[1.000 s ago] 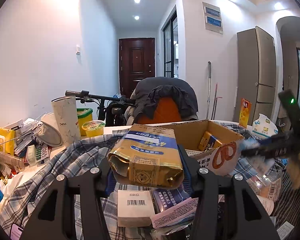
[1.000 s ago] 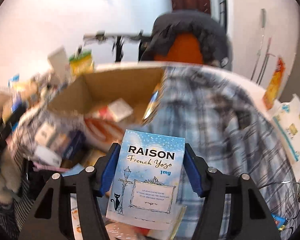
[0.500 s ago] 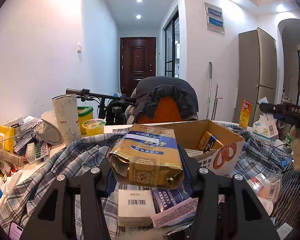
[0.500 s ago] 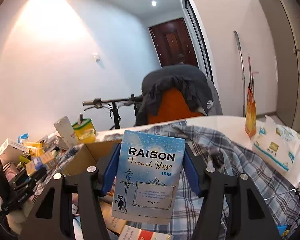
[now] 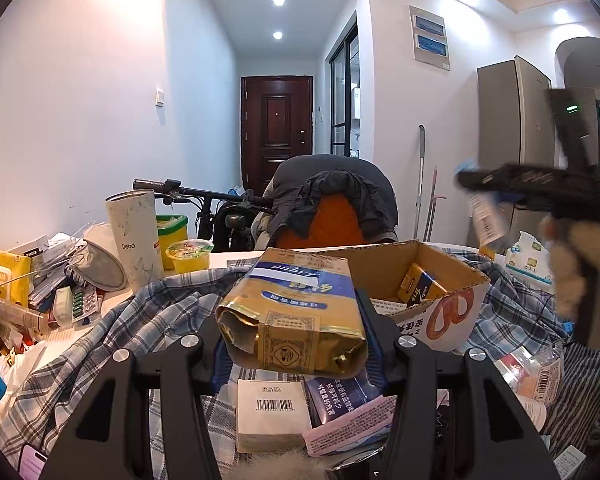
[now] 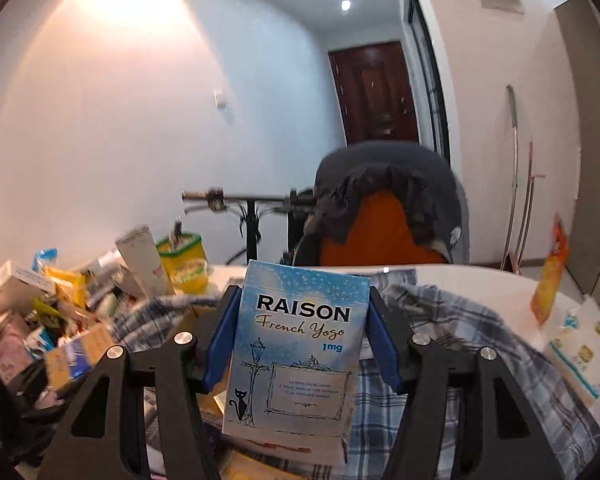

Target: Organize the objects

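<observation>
Item 1: left claw, clamped on gold-blue packet, held above plaid cloth. Cardboard box at 2 o'clock of packet, one gold pack already inside.

Item 2: right claw, clamped on blue RAISON carton, raised clear of tabletop.

Step, judged: both items in carry, not yet stowed.

Next: bring each over box mouth, lower, release; avoid claws colliding.

My right gripper clamps a pale blue RAISON French Yogo box upright between its blue pads. Beyond it, a plaid cloth covers the table, with clutter piled along its left edge.
</observation>
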`<state>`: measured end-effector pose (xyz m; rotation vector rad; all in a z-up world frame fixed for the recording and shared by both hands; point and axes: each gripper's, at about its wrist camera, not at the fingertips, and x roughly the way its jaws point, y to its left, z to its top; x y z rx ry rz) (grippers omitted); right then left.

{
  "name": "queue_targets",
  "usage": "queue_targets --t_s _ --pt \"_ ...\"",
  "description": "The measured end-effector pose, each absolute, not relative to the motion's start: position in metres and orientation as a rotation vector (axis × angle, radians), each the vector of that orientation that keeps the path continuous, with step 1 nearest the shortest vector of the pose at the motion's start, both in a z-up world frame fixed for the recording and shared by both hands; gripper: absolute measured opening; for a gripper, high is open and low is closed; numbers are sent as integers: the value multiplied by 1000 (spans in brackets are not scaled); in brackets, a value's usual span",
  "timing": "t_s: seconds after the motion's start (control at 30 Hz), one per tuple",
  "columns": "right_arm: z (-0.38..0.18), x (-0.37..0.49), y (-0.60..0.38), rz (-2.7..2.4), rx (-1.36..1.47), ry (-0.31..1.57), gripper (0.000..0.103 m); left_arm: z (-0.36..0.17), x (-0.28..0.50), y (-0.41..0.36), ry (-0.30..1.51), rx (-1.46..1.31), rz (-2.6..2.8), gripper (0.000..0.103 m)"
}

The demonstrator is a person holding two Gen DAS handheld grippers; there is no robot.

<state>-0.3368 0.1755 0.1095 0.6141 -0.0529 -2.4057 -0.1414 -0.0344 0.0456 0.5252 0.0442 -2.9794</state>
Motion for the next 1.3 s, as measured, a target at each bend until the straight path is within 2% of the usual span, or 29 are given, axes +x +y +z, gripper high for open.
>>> queue_targets --t_s 0.43,0.9,1.17,1.3 --pt "85 -346 172 -2345 628 -113 59 45 -142 -34 48 535 -2980 54" --pt "75 -340 168 -2324 666 -52 59 50 -135 -36 60 467 -2985 54" --pt "71 -342 170 -2323 682 -64 59 63 -134 -29 17 399 -2995 54" --pt "71 -342 171 -2322 680 -71 59 74 -136 -17 -77 347 -2983 54"
